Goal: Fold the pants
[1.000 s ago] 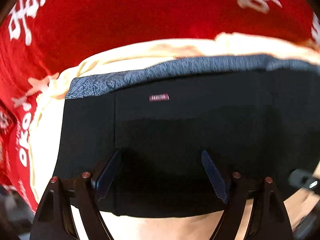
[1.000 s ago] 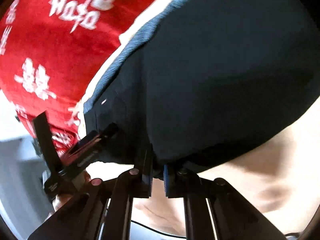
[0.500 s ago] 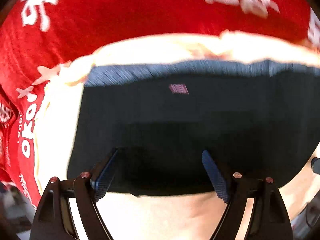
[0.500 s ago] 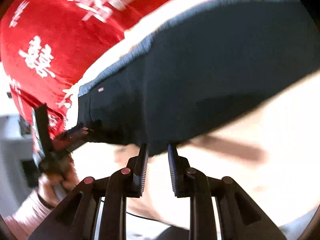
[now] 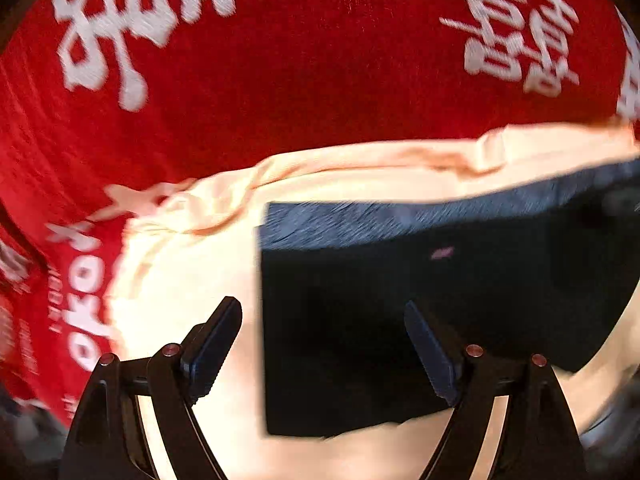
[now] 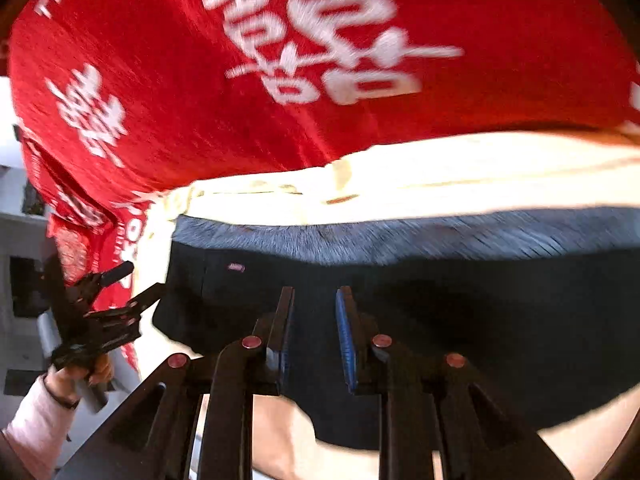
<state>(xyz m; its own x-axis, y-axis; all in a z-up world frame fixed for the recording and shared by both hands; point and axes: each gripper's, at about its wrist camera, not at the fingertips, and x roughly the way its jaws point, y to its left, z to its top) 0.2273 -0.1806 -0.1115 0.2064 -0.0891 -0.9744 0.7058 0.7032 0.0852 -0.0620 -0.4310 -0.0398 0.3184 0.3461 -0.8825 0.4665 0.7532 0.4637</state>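
Cream sheet (image 5: pixel 192 280), red blanket (image 5: pixel 320 80), folded pants (image 5: pixel 400 320)

A cream sheet (image 5: pixel 192 280) covers the surface, probably a bed. A red blanket (image 5: pixel 320 80) with white lettering and dark folded pants (image 5: pixel 400 300) lie on it.

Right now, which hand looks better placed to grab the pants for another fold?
Probably the left gripper: it is open wide at the side edge of the black pants. The right gripper hangs mid-cloth, jaws only narrowly apart.
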